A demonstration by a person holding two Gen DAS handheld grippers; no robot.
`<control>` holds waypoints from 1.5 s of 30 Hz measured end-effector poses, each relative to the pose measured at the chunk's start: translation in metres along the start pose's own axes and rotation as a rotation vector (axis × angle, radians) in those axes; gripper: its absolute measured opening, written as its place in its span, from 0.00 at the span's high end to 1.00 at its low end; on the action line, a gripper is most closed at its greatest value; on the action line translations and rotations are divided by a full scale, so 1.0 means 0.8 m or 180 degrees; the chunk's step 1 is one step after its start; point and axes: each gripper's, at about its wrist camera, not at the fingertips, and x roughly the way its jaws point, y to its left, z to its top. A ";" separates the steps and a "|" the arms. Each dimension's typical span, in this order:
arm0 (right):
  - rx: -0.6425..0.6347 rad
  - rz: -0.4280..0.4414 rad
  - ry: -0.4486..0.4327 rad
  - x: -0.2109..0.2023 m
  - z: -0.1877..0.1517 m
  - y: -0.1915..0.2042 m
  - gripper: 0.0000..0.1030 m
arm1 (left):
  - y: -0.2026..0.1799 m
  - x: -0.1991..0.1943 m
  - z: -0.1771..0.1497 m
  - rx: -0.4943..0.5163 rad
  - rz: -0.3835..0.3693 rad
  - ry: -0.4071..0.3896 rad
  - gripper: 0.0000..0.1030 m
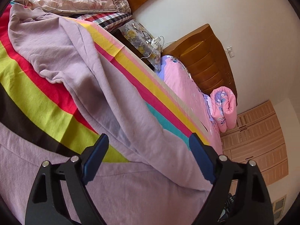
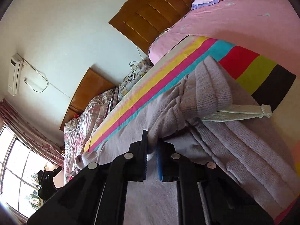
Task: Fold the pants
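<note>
Lilac pants (image 1: 78,61) lie crumpled on a bright striped sheet (image 1: 37,93), one leg running away toward the far end of the bed. My left gripper (image 1: 149,136) is open above the cloth, which passes under and between its blue pads (image 1: 97,153) without being pressed. In the right wrist view the pants (image 2: 243,150) show a ribbed waistband (image 2: 211,91) and a pale green drawstring (image 2: 234,113) sticking out to the right. My right gripper (image 2: 152,140) is shut on a bunched fold of the lilac cloth near the waistband.
A second bed with a pink sheet (image 2: 234,18) stands beside the striped sheet (image 2: 243,61). There are wooden headboards (image 1: 204,61), a cloth-covered nightstand with cables (image 1: 144,41), a folded floral quilt (image 1: 75,0), a rolled pink quilt (image 1: 224,108), a wardrobe (image 1: 256,140) and a window (image 2: 18,168).
</note>
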 end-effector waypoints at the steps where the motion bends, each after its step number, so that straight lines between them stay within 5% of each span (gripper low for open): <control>1: -0.0002 0.0012 0.0009 0.001 0.000 -0.001 0.90 | 0.001 0.011 0.010 -0.0038 0.0012 0.0041 0.23; 8: 0.0057 0.0046 0.0064 -0.001 0.002 -0.014 0.90 | 0.029 0.066 0.059 -0.0281 0.0468 0.0200 0.36; 10: 0.0035 0.0039 0.0054 -0.002 0.003 -0.011 0.90 | 0.038 0.074 0.065 -0.0283 0.0489 0.0248 0.55; 11: 0.0024 0.0031 0.0051 -0.002 0.004 -0.009 0.90 | 0.040 0.077 0.067 -0.0258 0.0485 0.0241 0.84; 12: 0.0021 0.0026 0.0050 0.000 0.007 -0.007 0.90 | 0.040 0.076 0.068 -0.0201 0.0527 0.0211 0.94; 16: -0.0017 0.0011 0.0075 0.003 0.026 0.006 0.90 | 0.006 0.050 0.069 0.0205 0.0604 -0.0015 0.95; 20: 0.0023 0.0202 0.0036 -0.024 0.053 0.021 0.90 | -0.057 -0.037 0.050 0.0627 0.0423 -0.0296 0.95; 25: -0.0216 0.0322 0.0078 -0.107 0.022 0.015 0.90 | -0.068 -0.170 -0.074 0.1241 0.0392 -0.0500 0.94; 28: -0.0281 0.0100 0.0318 -0.131 -0.029 -0.022 0.90 | -0.001 -0.194 -0.160 0.1046 0.0387 -0.0282 0.92; 32: -0.0085 -0.0250 0.0581 -0.118 -0.082 -0.077 0.90 | 0.098 -0.159 -0.238 0.0574 0.0508 0.0018 0.91; 35: 0.0005 -0.0253 0.0543 -0.114 -0.095 -0.090 0.89 | 0.116 -0.159 -0.243 0.0383 0.0347 -0.0131 0.87; 39: 0.0038 -0.0211 0.0479 -0.119 -0.097 -0.095 0.81 | 0.105 -0.175 -0.233 0.0459 0.0382 -0.0268 0.50; 43: 0.0172 -0.0047 0.0409 -0.120 -0.099 -0.106 0.76 | 0.103 -0.168 -0.226 0.0497 0.0398 -0.0168 0.51; 45: 0.0145 -0.0060 0.0385 -0.119 -0.099 -0.105 0.79 | 0.103 -0.161 -0.227 0.0495 0.0431 -0.0112 0.67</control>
